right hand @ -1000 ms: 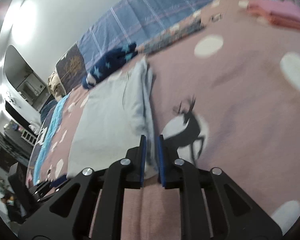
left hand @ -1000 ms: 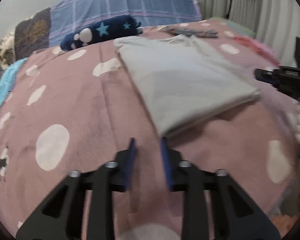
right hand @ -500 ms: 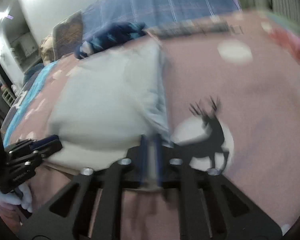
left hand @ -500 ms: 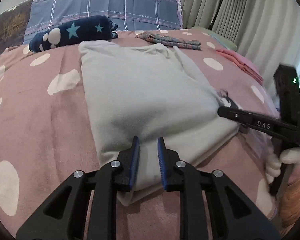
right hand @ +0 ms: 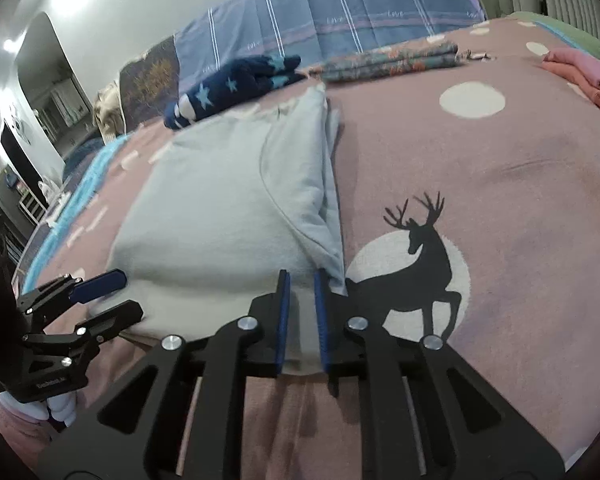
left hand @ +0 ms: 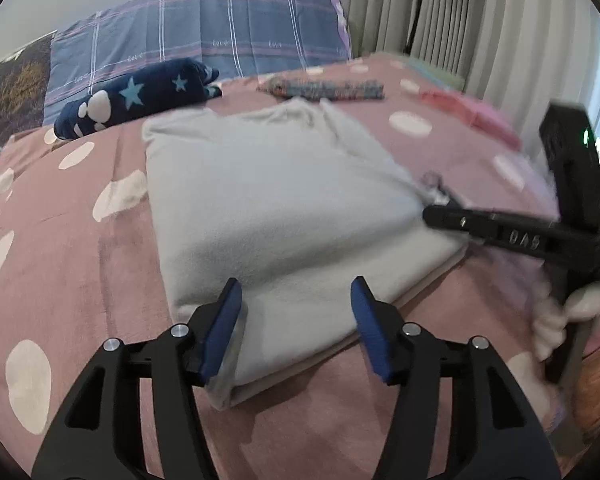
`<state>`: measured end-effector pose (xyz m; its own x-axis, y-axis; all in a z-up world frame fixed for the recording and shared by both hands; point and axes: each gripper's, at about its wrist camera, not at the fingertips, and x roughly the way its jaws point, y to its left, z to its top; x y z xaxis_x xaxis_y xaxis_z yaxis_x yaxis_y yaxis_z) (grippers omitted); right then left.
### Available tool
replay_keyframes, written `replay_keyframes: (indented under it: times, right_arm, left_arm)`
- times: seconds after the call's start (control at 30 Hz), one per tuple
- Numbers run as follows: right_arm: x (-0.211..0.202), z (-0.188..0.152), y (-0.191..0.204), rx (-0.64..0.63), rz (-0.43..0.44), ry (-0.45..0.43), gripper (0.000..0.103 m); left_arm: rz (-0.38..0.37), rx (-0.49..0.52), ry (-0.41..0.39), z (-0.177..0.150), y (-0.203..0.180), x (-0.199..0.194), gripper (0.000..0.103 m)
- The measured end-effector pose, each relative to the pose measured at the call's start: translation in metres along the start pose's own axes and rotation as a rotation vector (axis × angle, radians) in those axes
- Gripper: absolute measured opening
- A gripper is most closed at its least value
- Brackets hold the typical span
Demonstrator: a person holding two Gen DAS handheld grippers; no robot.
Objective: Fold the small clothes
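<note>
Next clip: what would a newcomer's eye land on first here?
The folded pale grey garment lying mid-bed on the dusty-pink spotted blanket. The left gripper is opening over its near edge, while the right gripper pinches its corner, beside a black deer silhouette printed on the blanket.

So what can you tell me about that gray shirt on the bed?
The gray shirt looks like soft, fleecy cloth, folded into a thick rectangle lying flat on the pink spotted blanket. A sleeve is tucked along one side. The left gripper is opening around its near edge; the right gripper pinches its near corner beside the deer print.
</note>
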<state>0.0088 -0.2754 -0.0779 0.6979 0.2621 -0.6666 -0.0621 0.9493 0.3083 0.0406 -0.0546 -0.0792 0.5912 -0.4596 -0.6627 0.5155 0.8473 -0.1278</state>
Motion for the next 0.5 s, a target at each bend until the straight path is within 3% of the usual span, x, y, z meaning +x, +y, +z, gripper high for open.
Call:
replay_keyframes:
  times: [0.07, 0.1, 0.13, 0.2, 0.3, 0.33, 0.43, 0.5]
  right_arm:
    - [-0.013, 0.002, 0.003, -0.011, 0.014, -0.068, 0.013]
    - [-0.025, 0.004, 0.005, -0.003, 0.022, -0.146, 0.019]
    - [-0.035, 0.008, 0.007, 0.006, 0.033, -0.211, 0.031]
    - [-0.046, 0.018, 0.009, 0.017, 0.079, -0.269, 0.033]
    - [-0.036, 0.029, 0.016, -0.021, 0.151, -0.181, 0.031]
    - [-0.029, 0.028, 0.019, -0.035, 0.126, -0.154, 0.031]
    - [0.018, 0.014, 0.015, -0.05, -0.022, 0.053, 0.026]
    - [0.021, 0.012, 0.006, -0.002, -0.006, 0.064, 0.022]
  left_arm:
    - [-0.033, -0.048, -0.046, 0.007, 0.005, -0.009, 0.061]
    - [-0.023, -0.062, -0.067, 0.012, 0.008, -0.013, 0.062]
    - [-0.008, -0.061, -0.084, 0.016, 0.009, -0.015, 0.064]
    - [0.019, -0.07, -0.118, 0.022, 0.014, -0.013, 0.066]
    - [0.024, -0.101, -0.024, 0.019, 0.019, 0.01, 0.066]
    - [0.05, -0.095, 0.036, 0.012, 0.019, 0.024, 0.066]
    - [0.087, -0.032, 0.042, 0.01, 0.006, 0.026, 0.073]
    - [0.115, 0.008, 0.067, 0.009, -0.002, 0.032, 0.078]
